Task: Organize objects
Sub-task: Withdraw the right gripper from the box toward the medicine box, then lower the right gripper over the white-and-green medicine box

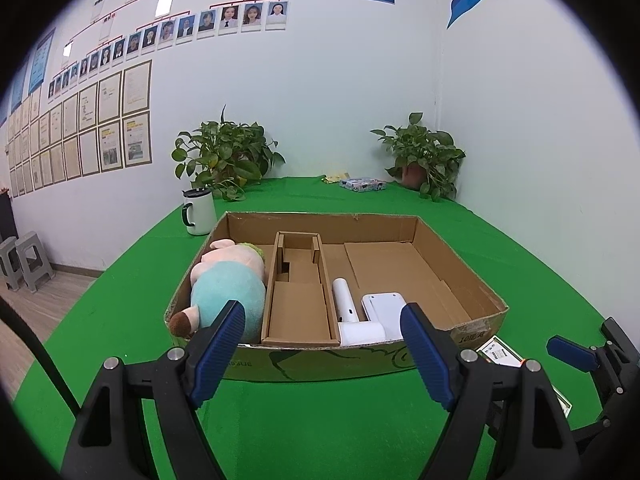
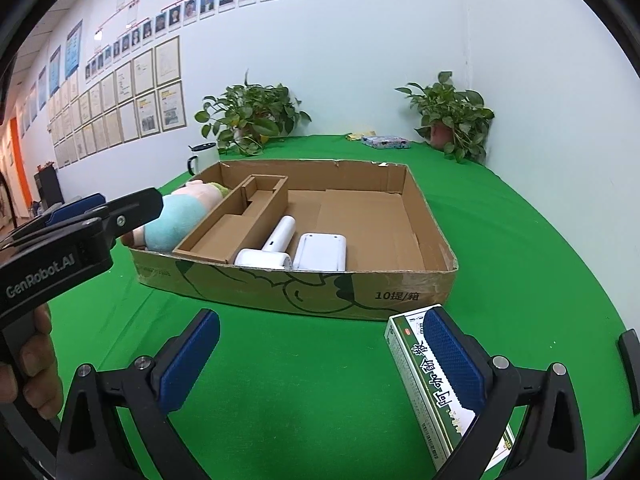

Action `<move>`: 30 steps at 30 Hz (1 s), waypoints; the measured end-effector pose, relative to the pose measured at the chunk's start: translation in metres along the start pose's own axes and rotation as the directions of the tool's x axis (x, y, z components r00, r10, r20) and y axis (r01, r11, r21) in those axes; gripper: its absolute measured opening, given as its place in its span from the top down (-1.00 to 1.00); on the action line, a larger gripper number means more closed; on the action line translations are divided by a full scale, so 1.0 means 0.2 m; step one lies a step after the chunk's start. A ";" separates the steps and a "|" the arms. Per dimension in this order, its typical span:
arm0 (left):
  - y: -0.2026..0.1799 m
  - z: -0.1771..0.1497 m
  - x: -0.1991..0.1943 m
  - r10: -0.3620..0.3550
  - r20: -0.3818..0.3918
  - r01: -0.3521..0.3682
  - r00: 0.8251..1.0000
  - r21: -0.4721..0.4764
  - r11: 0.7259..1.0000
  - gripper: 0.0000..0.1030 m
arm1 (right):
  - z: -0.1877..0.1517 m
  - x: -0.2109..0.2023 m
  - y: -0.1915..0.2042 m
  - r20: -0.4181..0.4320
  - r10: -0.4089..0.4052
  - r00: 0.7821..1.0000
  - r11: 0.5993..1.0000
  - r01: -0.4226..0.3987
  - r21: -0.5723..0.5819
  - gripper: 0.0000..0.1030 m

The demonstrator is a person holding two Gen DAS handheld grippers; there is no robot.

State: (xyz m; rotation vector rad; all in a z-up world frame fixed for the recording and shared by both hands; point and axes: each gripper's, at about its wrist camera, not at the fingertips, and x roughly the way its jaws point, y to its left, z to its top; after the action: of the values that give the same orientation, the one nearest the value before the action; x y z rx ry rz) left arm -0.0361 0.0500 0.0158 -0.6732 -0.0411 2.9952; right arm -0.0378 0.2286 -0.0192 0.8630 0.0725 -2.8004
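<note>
Beside my right hand-held gripper, spread wide, its right pad touches a box; left hand-held gripper released; only the right view shows the label.

Plush toy lies in cardboard box, apparently its leftmost compartment.

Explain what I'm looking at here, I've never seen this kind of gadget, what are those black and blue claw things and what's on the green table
Those claws are two hand-held grippers, no robot. Each carries a camera looking along its fingers, so one picture comes from the left gripper, the other from the right gripper. Both stand open and hold nothing. On the green table sits a shallow cardboard box containing a plush toy, a cardboard insert and two white devices. A green and white carton lies outside the box, beside the right gripper's finger. A mug and potted plants stand behind.
</note>
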 end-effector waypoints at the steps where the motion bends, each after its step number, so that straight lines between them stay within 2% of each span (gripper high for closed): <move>1: 0.00 0.00 0.00 -0.002 -0.002 0.002 1.000 0.003 1.000 -0.55 | 0.00 -0.01 -0.01 0.008 0.008 1.000 1.000 -0.008 -0.003 -0.99; 5: 0.01 -0.04 0.00 -0.028 -0.055 0.029 0.998 0.020 0.999 -0.55 | -0.05 -0.11 -0.08 0.051 0.061 0.997 0.998 -0.061 -0.009 -0.99; 7: 0.03 -0.08 0.02 -0.038 -0.097 0.041 0.995 0.028 0.999 -0.56 | -0.09 -0.15 -0.14 0.053 0.034 0.998 0.999 -0.032 -0.032 -0.99; 9: 0.04 -0.15 0.05 -0.059 -0.152 0.063 0.987 0.023 0.998 -0.56 | -0.15 -0.18 -0.25 0.044 -0.064 0.997 0.997 0.066 -0.048 -0.99; 12: 0.05 -0.25 0.08 -0.096 -0.218 0.098 0.971 -0.001 0.995 -0.56 | -0.21 -0.17 -0.43 -0.033 -0.123 0.992 0.992 0.123 -0.004 -0.99; 15: 0.05 -0.31 0.12 -0.137 -0.269 0.129 0.953 -0.046 0.991 -0.56 | -0.29 -0.07 -0.52 -0.148 -0.113 0.983 0.994 0.113 -0.004 -0.99; 17: 0.04 -0.34 0.12 -0.158 -0.291 0.147 0.944 -0.058 0.987 -0.56 | -0.36 0.01 -0.53 -0.217 -0.076 0.973 0.997 0.079 0.005 -0.97; 20: 0.05 -0.35 0.12 -0.154 -0.299 0.144 0.942 -0.053 0.988 -0.56 | -0.42 0.09 -0.51 -0.266 -0.025 0.964 0.999 0.032 0.020 -0.75; 21: 0.06 -0.35 0.11 -0.155 -0.297 0.145 0.942 -0.056 0.988 -0.56 | -0.43 0.10 -0.49 -0.267 -0.029 0.963 0.999 0.033 0.009 -0.42; 22: 0.07 -0.35 0.10 -0.158 -0.295 0.146 0.942 -0.060 0.987 -0.56 | -0.44 0.10 -0.46 -0.271 -0.030 0.962 1.000 0.029 -0.006 -0.22; 23: 0.08 -0.35 0.09 -0.159 -0.293 0.145 0.943 -0.069 0.987 -0.56 | -0.45 0.12 -0.42 -0.280 -0.037 0.959 0.999 0.031 -0.026 -0.17; 24: 0.09 -0.34 0.09 -0.161 -0.291 0.145 0.943 -0.075 0.987 -0.56 | -0.45 0.11 -0.39 -0.278 -0.039 0.960 0.999 0.029 -0.037 -0.17; 28: 0.11 -0.33 0.07 -0.204 -0.287 0.181 0.936 -0.106 0.978 -0.56 | -0.44 0.07 -0.24 -0.265 0.047 0.963 0.997 -0.060 -0.041 -0.19; 29: 0.11 -0.33 0.09 -0.240 -0.299 0.210 0.923 -0.132 0.969 -0.56 | -0.44 0.05 -0.20 -0.248 0.072 0.966 0.996 -0.083 -0.034 -0.28; 30: 0.11 -0.33 0.11 -0.276 -0.313 0.237 0.909 -0.157 0.959 -0.56 | -0.43 0.04 -0.17 -0.238 0.095 0.967 0.994 -0.104 -0.024 -0.69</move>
State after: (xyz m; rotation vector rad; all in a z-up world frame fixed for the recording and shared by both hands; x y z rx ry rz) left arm -0.0298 0.0306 -0.0543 -1.0838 -0.2643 2.6063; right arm -0.0042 0.2692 -0.0956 1.1542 0.1130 -2.5837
